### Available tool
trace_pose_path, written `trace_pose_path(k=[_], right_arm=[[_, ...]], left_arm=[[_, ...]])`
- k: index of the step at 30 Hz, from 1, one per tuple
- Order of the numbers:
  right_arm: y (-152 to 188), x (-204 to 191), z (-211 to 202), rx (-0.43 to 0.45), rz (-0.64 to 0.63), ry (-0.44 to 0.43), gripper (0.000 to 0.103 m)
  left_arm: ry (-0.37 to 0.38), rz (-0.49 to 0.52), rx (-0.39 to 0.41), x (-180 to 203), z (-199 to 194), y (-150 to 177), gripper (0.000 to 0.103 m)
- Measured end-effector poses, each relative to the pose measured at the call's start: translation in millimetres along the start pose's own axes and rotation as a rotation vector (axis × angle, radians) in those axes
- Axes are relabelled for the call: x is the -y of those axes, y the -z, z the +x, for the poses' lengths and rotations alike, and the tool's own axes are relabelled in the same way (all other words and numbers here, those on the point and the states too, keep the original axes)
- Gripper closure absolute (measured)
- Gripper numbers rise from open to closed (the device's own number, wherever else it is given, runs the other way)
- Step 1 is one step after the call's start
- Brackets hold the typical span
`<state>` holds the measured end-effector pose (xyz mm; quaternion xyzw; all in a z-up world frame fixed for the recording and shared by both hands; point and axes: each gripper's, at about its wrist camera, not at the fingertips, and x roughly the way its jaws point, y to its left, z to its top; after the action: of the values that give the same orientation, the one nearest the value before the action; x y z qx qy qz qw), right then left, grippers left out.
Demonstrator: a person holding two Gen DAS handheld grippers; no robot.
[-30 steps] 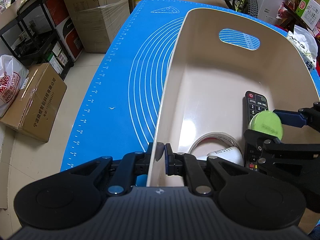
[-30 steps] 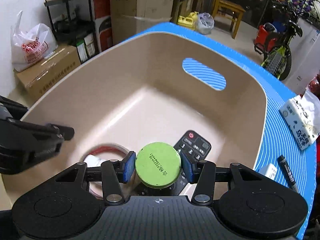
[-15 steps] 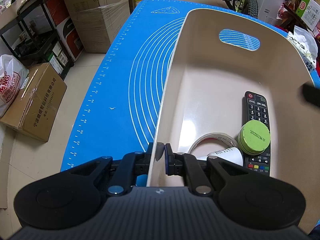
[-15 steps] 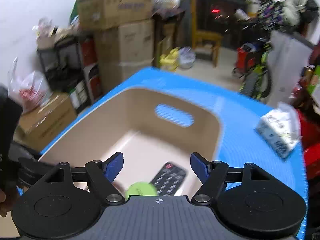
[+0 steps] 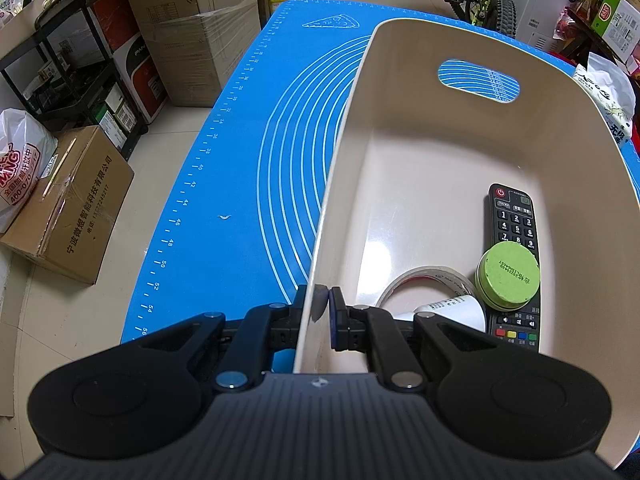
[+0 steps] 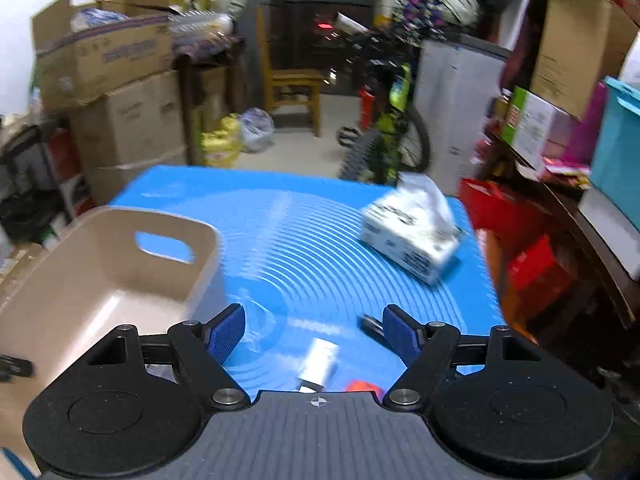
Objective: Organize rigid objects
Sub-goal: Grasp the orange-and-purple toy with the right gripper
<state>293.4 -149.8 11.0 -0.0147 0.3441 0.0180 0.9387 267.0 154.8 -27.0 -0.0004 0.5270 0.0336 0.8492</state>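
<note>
My left gripper (image 5: 323, 312) is shut on the near wall of the beige bin (image 5: 340, 168), one finger outside and one inside. Inside the bin lie a black remote (image 5: 514, 220), a green round tin (image 5: 508, 276) resting on the remote, a tape roll (image 5: 416, 276) and a white cup (image 5: 456, 312). My right gripper (image 6: 316, 330) stands open and empty above the blue mat (image 6: 312, 240), to the right of the bin (image 6: 100, 272). Below its fingers lie a small white item (image 6: 318, 364), a black marker (image 6: 370, 323) and an orange-red thing (image 6: 362, 386), all blurred.
A tissue pack (image 6: 412, 236) lies on the mat's far right. Cardboard boxes (image 5: 188, 36), a black shelf (image 5: 60, 72) and a bag (image 5: 20, 160) stand on the floor left of the table. A bicycle (image 6: 384, 136) and a chair (image 6: 292, 88) stand beyond it.
My right gripper let go of the green tin in the bin, opened, then rose and swung right over the mat. The left gripper kept its hold on the bin wall.
</note>
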Motion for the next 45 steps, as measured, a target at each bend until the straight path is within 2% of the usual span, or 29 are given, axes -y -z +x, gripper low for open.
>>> trace_pose_path(k=[6, 10, 18, 26, 28, 30, 35, 38, 45], right_arm=[[27.8, 24.6, 35.0, -0.107, 0.055, 0.047, 0.023], [47.4, 29.3, 58.5, -0.180, 0.048, 0.078, 0.023], [65.2, 38.1, 75.8, -0.232, 0.117, 0.069, 0.024], [70.1, 34.2, 90.2, -0.271, 0.123, 0.061, 0.034], [72.5, 31.0, 93.6, -0.288, 0.116, 0.045, 0.044], [73.0, 28.7, 91.5, -0.276, 0.121, 0.029, 0.054], [74.0, 28.8, 85.9, -0.271, 0.131, 0.036, 0.055], [71.6, 29.7, 75.7, -0.231, 0.128, 0.074, 0.055], [47.6, 19.7, 44.7, -0.116, 0.106, 0.076, 0.056]], left_arm=[[0.000, 0.001, 0.000, 0.3, 0.1, 0.1, 0.092], [0.000, 0.000, 0.000, -0.1, 0.1, -0.1, 0.092], [-0.001, 0.001, 0.000, 0.2, 0.1, -0.1, 0.092], [-0.001, 0.001, 0.000, -0.2, 0.2, -0.1, 0.092], [-0.001, 0.001, 0.000, 0.4, 0.3, 0.0, 0.092], [-0.002, 0.001, 0.000, 0.4, 0.2, 0.0, 0.092], [-0.002, 0.001, 0.000, 0.6, 0.2, -0.1, 0.092], [-0.001, 0.000, 0.000, 0.0, 0.4, 0.0, 0.092], [-0.003, 0.001, 0.000, -0.7, 0.9, 0.4, 0.092]])
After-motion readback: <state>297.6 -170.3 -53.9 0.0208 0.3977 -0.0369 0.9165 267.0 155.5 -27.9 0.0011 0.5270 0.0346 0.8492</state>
